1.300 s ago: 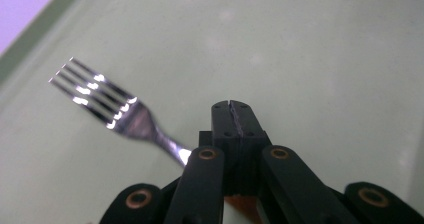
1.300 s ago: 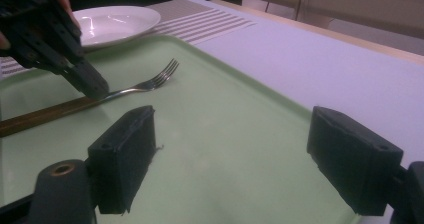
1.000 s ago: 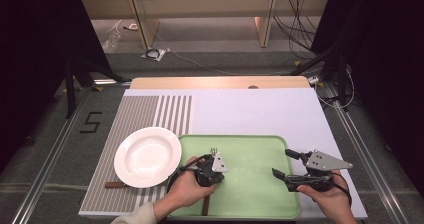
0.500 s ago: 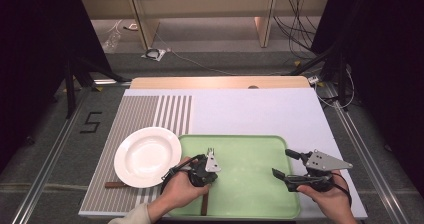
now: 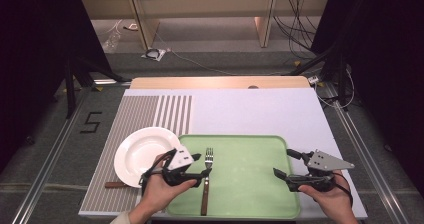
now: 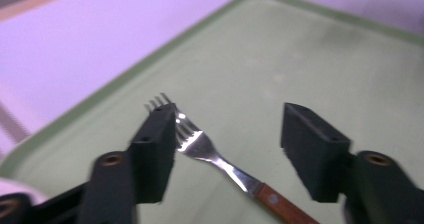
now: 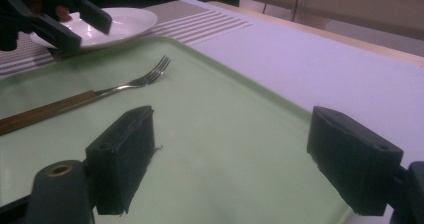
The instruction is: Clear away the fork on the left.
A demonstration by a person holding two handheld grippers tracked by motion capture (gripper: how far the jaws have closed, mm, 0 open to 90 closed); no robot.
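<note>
One fork (image 5: pixel 206 176) lies on the green tray (image 5: pixel 250 204), released.

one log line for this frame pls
left gripper: jaws just opened, apart, off fork | fork: flat on green tray | right gripper: open, empty, over tray's right edge | plate: left of tray

One fork (image 5: pixel 206 176), one plate (image 5: pixel 142 154), one tray (image 5: pixel 250 149)
</note>
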